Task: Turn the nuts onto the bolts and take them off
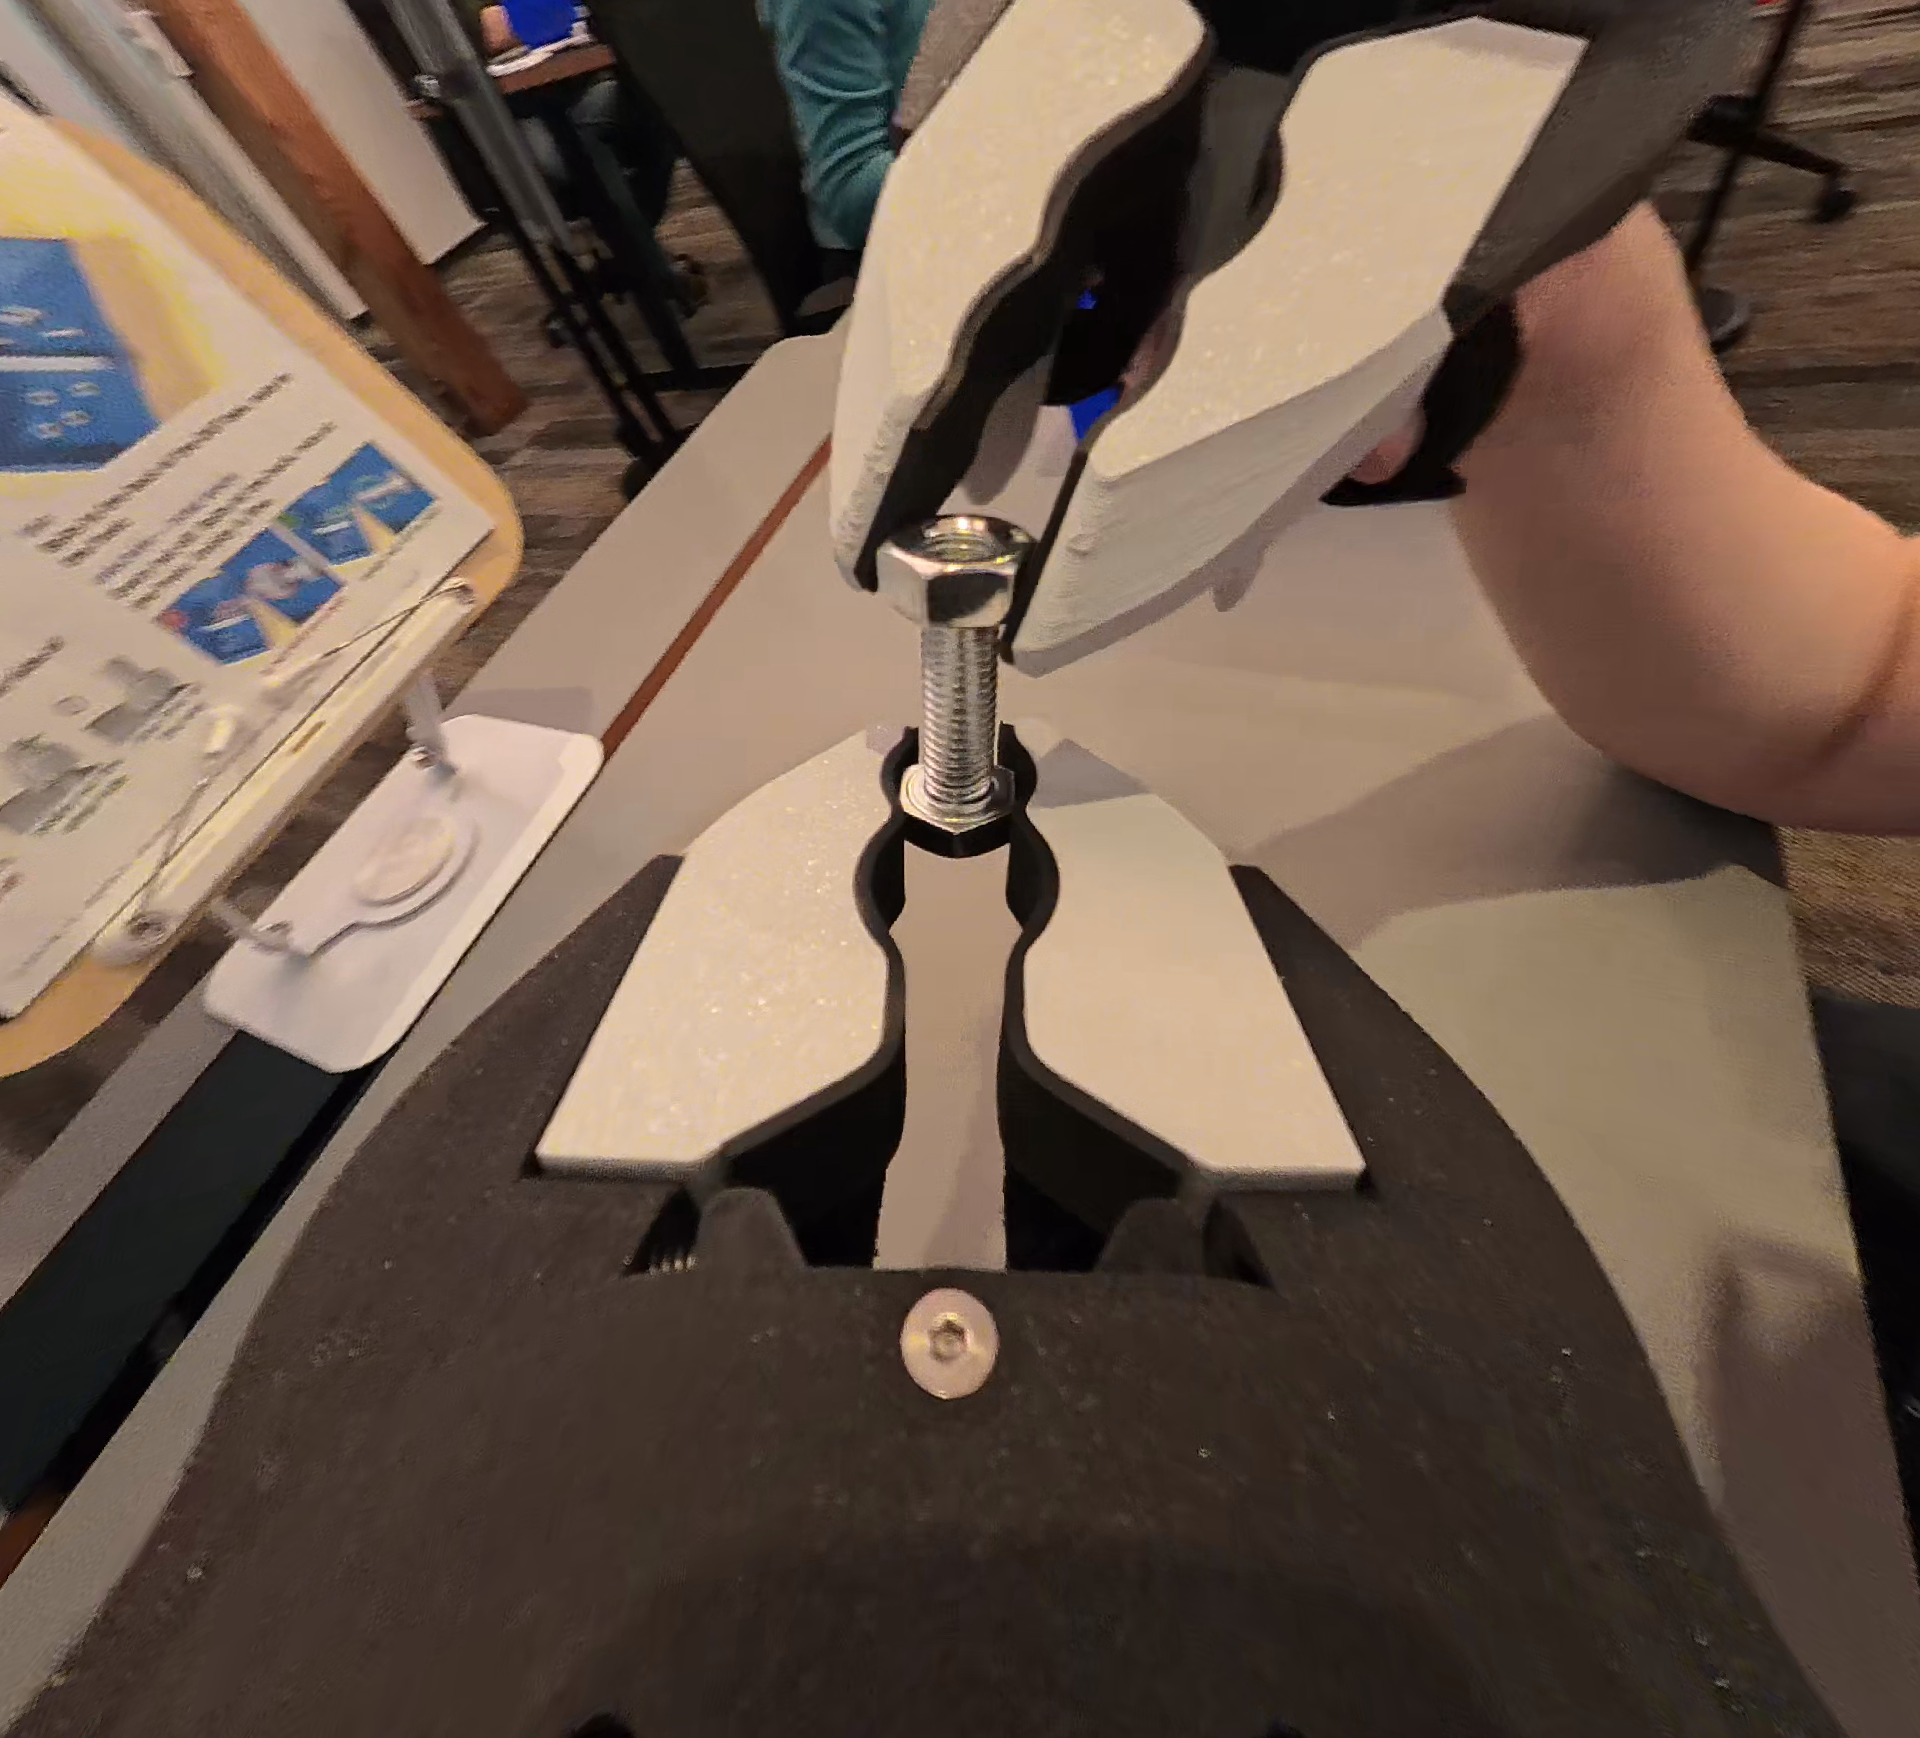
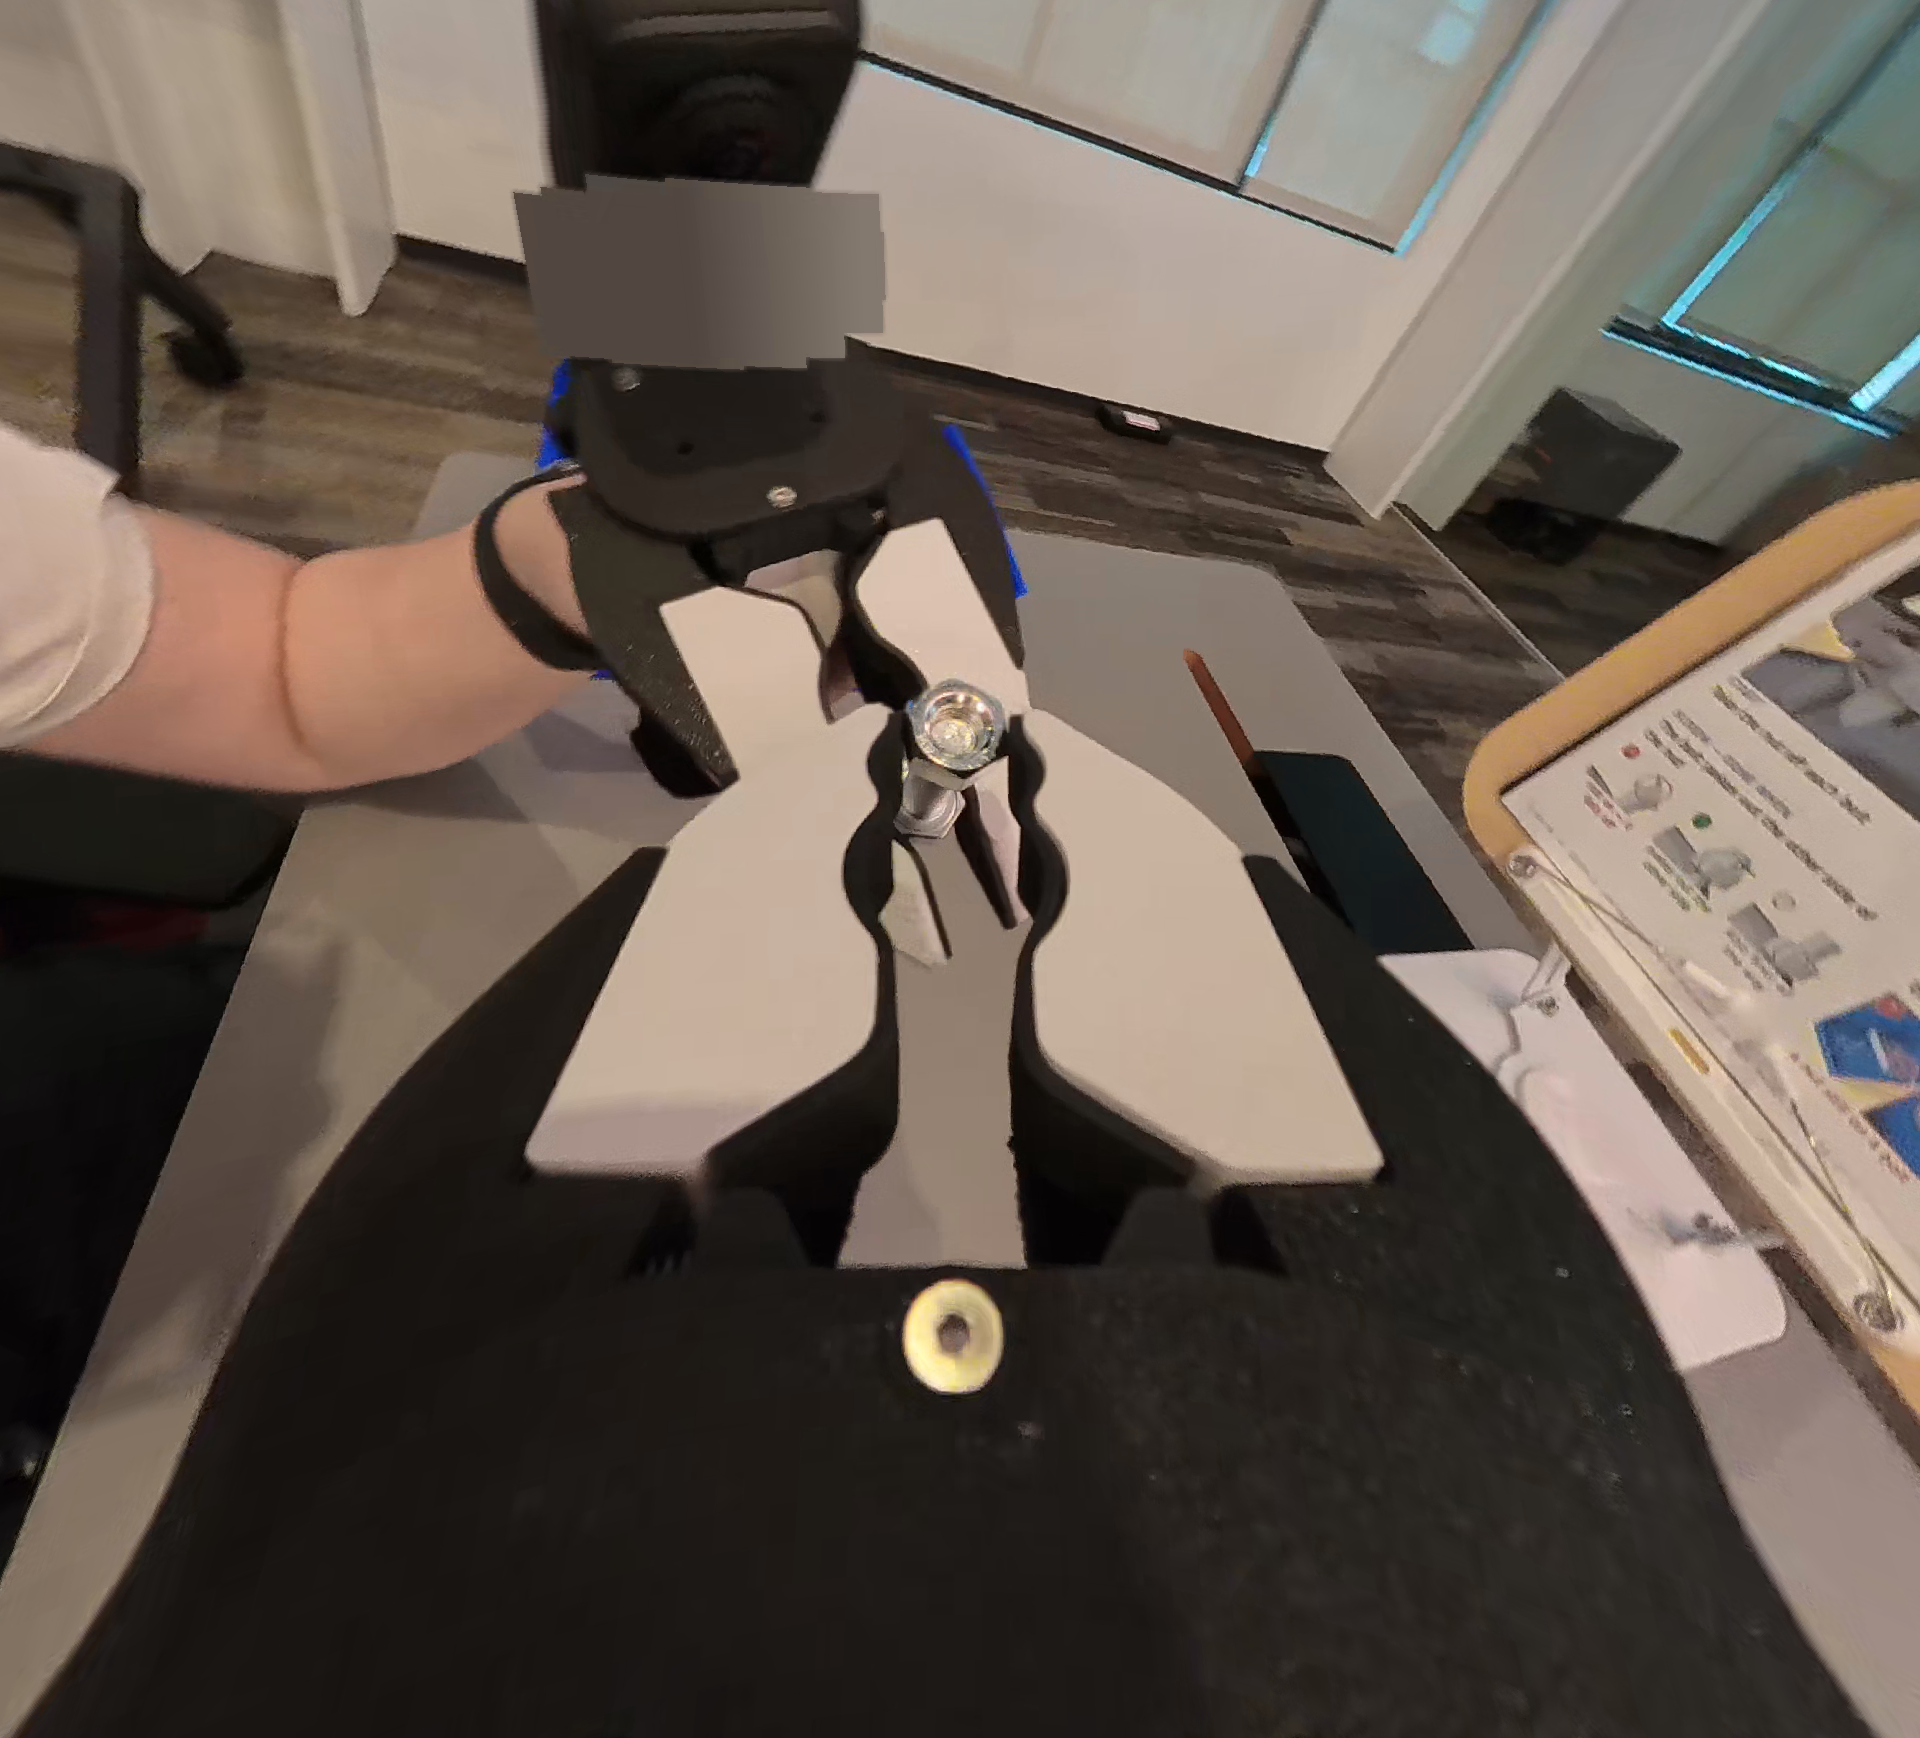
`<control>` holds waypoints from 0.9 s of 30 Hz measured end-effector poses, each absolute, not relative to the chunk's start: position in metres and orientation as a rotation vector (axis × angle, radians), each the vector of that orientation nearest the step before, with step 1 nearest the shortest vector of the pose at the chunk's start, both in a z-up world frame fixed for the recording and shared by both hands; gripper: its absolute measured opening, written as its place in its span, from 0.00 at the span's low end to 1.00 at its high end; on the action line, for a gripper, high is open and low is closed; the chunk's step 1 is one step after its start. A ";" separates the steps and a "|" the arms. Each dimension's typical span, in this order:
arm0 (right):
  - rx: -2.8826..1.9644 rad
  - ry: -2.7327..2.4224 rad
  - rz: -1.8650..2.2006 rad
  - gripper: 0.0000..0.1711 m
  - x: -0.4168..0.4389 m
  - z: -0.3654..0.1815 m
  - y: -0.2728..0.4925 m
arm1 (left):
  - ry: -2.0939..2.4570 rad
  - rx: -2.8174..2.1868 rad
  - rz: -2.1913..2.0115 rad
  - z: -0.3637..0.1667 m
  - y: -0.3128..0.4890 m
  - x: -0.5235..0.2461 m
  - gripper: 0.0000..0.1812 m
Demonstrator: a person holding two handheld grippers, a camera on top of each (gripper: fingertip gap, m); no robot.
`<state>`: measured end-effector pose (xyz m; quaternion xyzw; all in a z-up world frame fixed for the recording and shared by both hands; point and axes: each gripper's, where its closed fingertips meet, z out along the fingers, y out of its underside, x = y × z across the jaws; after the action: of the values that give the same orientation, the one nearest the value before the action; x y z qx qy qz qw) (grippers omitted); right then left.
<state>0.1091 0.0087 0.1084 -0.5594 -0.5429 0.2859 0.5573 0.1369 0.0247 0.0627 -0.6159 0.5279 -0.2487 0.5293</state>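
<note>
Left wrist view: black gripper body with 1 screw [image 1: 949, 1343] fills the bottom edge. Left gripper [image 1: 956, 815] has its 2 white fingers [image 1: 764, 971] closed on the hex head of a bolt [image 1: 958, 732], which stands upright, threads up, above the grey table [image 1: 1403, 795]. A nut [image 1: 954, 568] sits at the top end of the bolt shaft. Right gripper [image 1: 951, 592] comes down from the upper right, its white fingertips [image 1: 868, 504] pinching the nut on 2 sides. A person's forearm [image 1: 1704, 628] enters from the right edge. Near the left edge of the table, an instruction board [image 1: 208, 566] leans on a white stand [image 1: 416, 878]. Behind it, a seated person in a teal top [image 1: 842, 57] shows, blurred.

Right wrist view: black body and 1 brass-coloured screw [image 2: 952, 1337] lie nearest. Right gripper [image 2: 951, 743] is clamped on the nut [image 2: 951, 738], seen end-on with the bolt [image 2: 925, 800] running away beneath it. Left gripper [image 2: 935, 867] reaches in from the far side, held by a forearm [image 2: 343, 649] from the left; its fingers [image 2: 727, 680] grasp the bolt's lower end, partly hidden. Instruction board [image 2: 1704, 857] stands at the right edge of the table [image 2: 1143, 608]. A black chair [image 2: 696, 15] stands beyond.
</note>
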 end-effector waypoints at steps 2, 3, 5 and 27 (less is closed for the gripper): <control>-1.357 -1.226 0.658 0.11 0.107 0.109 0.015 | 1.226 -1.493 -0.564 0.063 0.031 0.134 0.08; -1.374 -1.210 0.647 0.11 0.106 0.108 0.016 | 1.220 -1.502 -0.554 0.062 0.033 0.133 0.08; -1.366 -1.218 0.611 0.11 0.106 0.107 0.016 | 1.228 -1.495 -0.558 0.062 0.032 0.133 0.08; -0.905 -1.676 0.854 0.14 0.124 0.101 -0.061 | 1.615 -1.272 -0.974 0.055 -0.056 0.159 0.08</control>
<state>0.1242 -0.0610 0.1006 -0.3748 -0.6941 0.3534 0.5029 0.1595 -0.0555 0.0548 -0.5076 0.6442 -0.3886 0.4200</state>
